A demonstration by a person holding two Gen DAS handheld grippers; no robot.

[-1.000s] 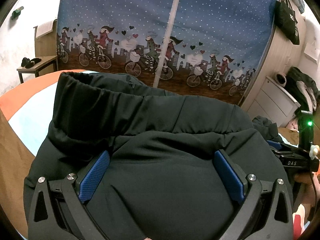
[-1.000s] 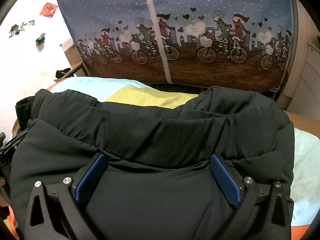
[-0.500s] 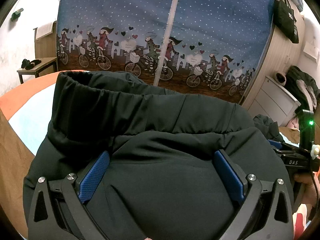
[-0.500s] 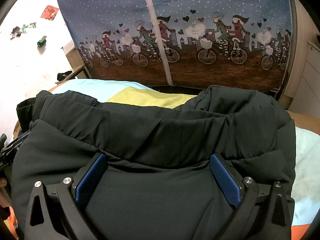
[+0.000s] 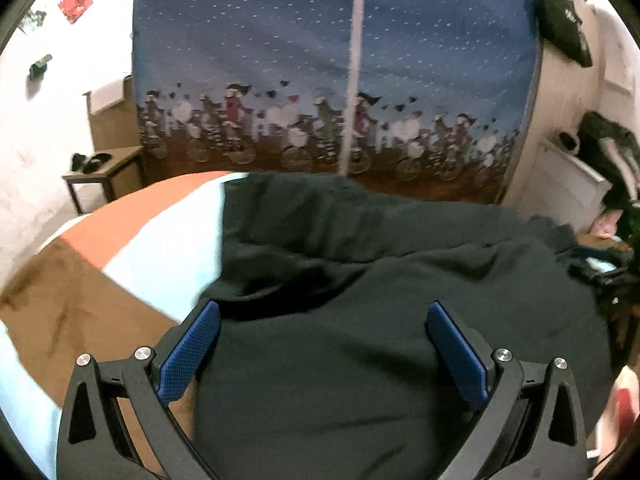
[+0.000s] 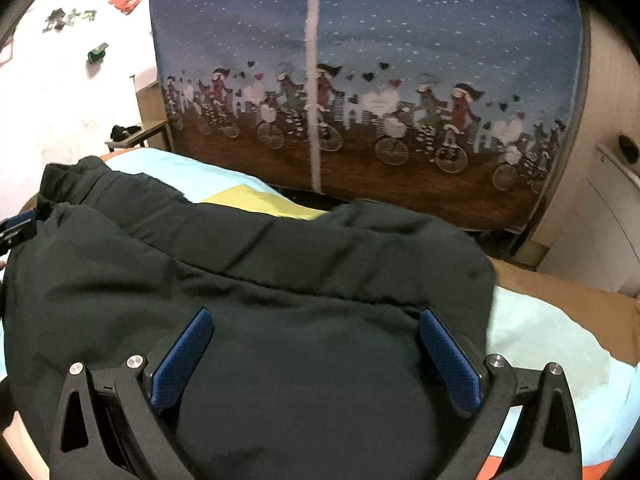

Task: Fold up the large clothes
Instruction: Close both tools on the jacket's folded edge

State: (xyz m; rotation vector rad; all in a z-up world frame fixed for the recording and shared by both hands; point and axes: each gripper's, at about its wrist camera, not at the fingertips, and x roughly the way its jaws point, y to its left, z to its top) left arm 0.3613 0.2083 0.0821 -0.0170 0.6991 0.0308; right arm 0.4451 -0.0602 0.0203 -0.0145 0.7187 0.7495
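A large black padded jacket (image 5: 380,280) lies folded on a bed with a colour-block sheet (image 5: 132,240). In the left wrist view my left gripper (image 5: 324,320) is open, its blue pads wide apart over the jacket's left part, with bare sheet beside the left finger. In the right wrist view the jacket (image 6: 280,272) fills the foreground and my right gripper (image 6: 316,324) is open over its right part. Neither gripper pinches fabric. The left gripper's tip (image 6: 18,226) peeks in at the left edge of the right wrist view.
A blue fabric wardrobe with a bicycle print (image 5: 340,80) stands behind the bed. A small wooden table (image 5: 104,172) stands at the left wall. White drawers with dark clothes (image 5: 572,176) are at the right. A black bag (image 5: 564,20) hangs upper right.
Both grippers have drawn back and up from the jacket, so it looks lower and flatter. More sheet shows on the left in the left view and on the right in the right view.
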